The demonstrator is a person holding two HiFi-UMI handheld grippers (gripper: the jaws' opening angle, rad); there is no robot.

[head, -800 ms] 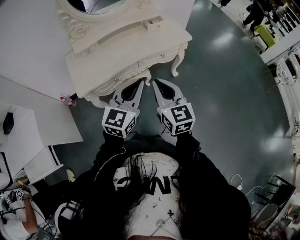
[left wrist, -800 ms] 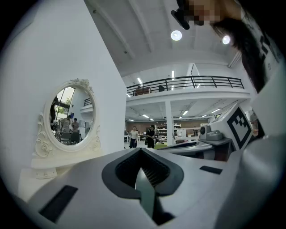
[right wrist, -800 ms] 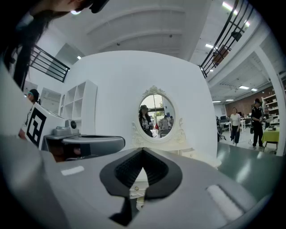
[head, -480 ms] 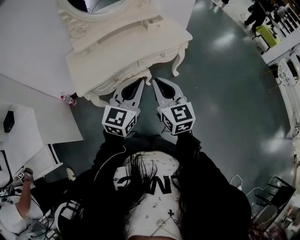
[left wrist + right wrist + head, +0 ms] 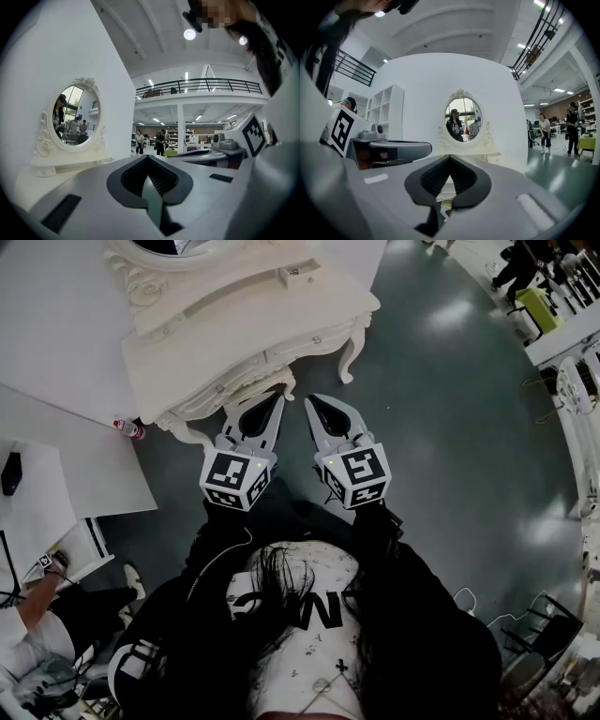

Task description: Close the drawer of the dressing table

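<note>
Jaws pressed together, gripping nothing: we hold the left gripper (image 5: 277, 405) and right gripper (image 5: 312, 405) side by side near the dressing table (image 5: 239, 329).

I've got the left gripper (image 5: 277, 401) and right gripper (image 5: 309, 402) side by side at frame centre, jaws together and empty, tips converging, with my dark-sleeved forearms (image 5: 214, 538) below.

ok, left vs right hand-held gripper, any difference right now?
The left hand-held gripper leans right, the mirror off to its camera's left; the right hand-held gripper leans left, mirror centred above its jaws. Their cube marker patterns differ. Both are shut and empty, near the dressing table.
</note>
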